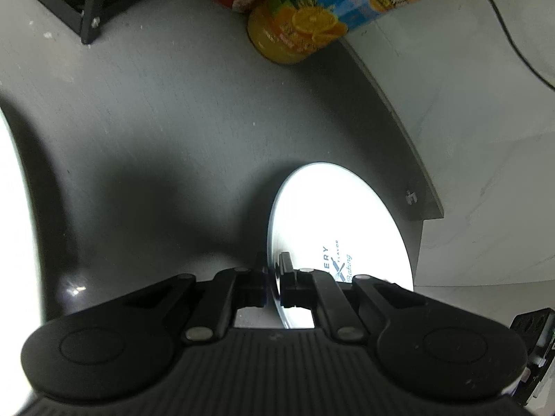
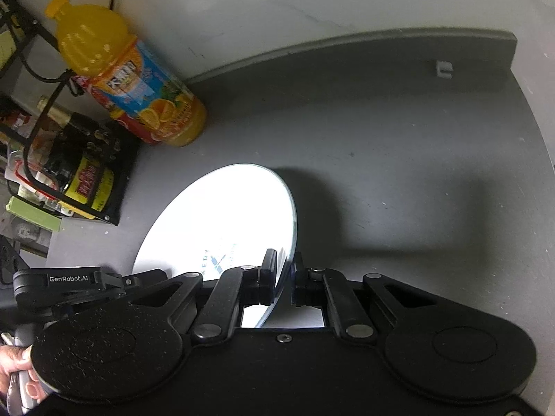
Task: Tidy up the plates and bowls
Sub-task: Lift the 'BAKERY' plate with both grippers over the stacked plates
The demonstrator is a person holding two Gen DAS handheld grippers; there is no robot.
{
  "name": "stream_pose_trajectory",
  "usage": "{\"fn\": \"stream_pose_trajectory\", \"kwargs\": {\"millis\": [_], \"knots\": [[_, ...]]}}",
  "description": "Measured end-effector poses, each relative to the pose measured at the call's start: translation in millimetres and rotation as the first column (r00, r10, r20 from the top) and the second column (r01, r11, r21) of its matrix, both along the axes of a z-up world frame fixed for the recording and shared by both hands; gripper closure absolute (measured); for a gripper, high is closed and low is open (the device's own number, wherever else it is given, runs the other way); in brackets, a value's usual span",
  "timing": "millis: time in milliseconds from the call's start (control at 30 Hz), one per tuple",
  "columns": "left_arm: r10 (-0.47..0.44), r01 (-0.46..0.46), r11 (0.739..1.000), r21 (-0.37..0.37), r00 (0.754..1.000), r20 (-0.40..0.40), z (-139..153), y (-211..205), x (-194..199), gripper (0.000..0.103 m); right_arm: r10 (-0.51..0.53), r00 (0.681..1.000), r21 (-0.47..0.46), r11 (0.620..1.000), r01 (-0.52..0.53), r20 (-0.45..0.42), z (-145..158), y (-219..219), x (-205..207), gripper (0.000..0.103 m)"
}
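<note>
A white plate (image 1: 333, 218) with blue print is held tilted above the dark grey counter (image 1: 156, 121). My left gripper (image 1: 274, 267) is shut on the plate's near rim. The same plate (image 2: 222, 215) shows in the right wrist view, and my right gripper (image 2: 282, 265) is shut on its rim from the other side. The left gripper's body (image 2: 69, 282) shows at the lower left of the right wrist view, beside the plate. No bowl is in view.
An orange juice bottle (image 2: 131, 79) stands at the back of the counter by the white wall; it also shows in the left wrist view (image 1: 312, 10). A black wire rack (image 2: 66, 159) with bottles and packets stands at the left. The counter's right edge (image 2: 530, 111) is close.
</note>
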State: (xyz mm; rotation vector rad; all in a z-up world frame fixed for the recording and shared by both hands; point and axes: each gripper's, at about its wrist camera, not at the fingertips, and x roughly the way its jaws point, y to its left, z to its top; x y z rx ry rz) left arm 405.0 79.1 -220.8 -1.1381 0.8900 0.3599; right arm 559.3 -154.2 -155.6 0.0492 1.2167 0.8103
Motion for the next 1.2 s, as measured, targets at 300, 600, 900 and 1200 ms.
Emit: {"fn": "stream_pose_trajectory", "kwargs": {"millis": [300,600,900,1200], "knots": [[-0.033,0.032,0.999,0.029,0.999,0.016,22.6,29.2,-27.5,0.099,-0.042,0.999,0.04,0.998,0.042,0.014,15.4,19.2,-28.5,0.095],[-0.066,0.066,0.997,0.049,0.998,0.007,37.2,56.8,-61.0,0.099,-0.083,0.996,0.063,0.995,0.082,0.011,24.4,40.8,-72.0,0.095],[-0.109,0.108,0.993,0.055,0.994,0.01,46.1,79.5,-94.8,0.099,-0.128,0.992,0.072,0.989,0.126,0.012,29.7,53.1,-118.2,0.095],[-0.141,0.14,0.989,0.054,0.99,0.006,45.1,87.6,-119.7,0.099,-0.16,0.987,0.068,0.985,0.159,0.008,28.8,65.4,-146.2,0.095]]}}
